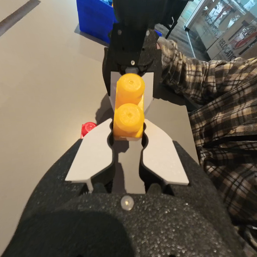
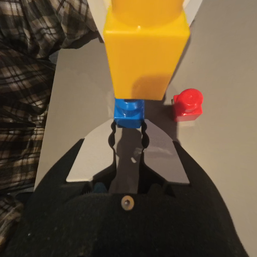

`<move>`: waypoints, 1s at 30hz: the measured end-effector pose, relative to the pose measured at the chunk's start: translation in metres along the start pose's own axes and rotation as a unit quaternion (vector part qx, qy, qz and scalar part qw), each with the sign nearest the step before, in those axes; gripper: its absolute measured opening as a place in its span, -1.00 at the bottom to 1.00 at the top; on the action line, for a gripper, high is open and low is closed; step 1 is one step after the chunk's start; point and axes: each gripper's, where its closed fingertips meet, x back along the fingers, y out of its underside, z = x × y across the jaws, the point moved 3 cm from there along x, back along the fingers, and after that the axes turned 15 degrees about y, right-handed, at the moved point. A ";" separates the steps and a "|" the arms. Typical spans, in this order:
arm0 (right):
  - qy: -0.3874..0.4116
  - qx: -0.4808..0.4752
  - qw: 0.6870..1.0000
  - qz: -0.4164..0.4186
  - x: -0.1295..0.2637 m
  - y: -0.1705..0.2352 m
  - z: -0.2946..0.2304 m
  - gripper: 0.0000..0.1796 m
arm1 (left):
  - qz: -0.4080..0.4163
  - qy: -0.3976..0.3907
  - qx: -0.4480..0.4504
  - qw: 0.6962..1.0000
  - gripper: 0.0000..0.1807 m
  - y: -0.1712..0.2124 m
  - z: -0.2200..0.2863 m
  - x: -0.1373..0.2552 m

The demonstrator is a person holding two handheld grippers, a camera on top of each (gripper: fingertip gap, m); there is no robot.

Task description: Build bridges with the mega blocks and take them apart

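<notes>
left wrist view shows the left gripper (image 1: 128, 133) clamped on the near end of a long yellow plastic mega block (image 1: 128, 109) with two round studs facing the camera, while the right gripper (image 1: 132, 77) meets it from the far side. right wrist view has the right gripper (image 2: 128, 125) pinching a small blue one-stud plastic block (image 2: 128, 115) that sits just under the yellow block's (image 2: 144, 62) near end; whether they are joined or parting i cannot tell. a small red one-stud block (image 2: 187, 105) stands apart on the pale grey tabletop (image 2: 222, 69). to do this well, keep both grips firm and the stud square to the socket, moving straight along the stud axis without twisting.
</notes>
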 end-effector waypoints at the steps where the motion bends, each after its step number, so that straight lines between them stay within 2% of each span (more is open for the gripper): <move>1: -0.002 0.001 1.000 0.000 -0.001 0.000 -0.001 -0.61 | 0.004 -0.003 0.000 1.000 -0.58 -0.001 0.000 0.001; 7: -0.020 -0.005 1.000 0.016 -0.004 -0.009 -0.005 -0.61 | 0.028 0.022 0.002 0.999 -0.58 -0.008 0.006 -0.003; 21: -0.006 -0.009 1.000 0.009 0.009 -0.005 -0.001 -0.61 | -0.030 0.003 0.001 1.000 -0.58 0.003 0.005 -0.009; 25: -0.001 -0.015 1.000 0.011 0.013 -0.004 0.003 -0.62 | -0.077 -0.022 -0.004 0.997 -0.58 0.010 0.005 -0.016; 30: 0.018 -0.010 0.999 0.031 0.012 -0.008 0.008 -0.62 | -0.076 -0.044 0.003 0.996 -0.59 0.009 0.003 -0.011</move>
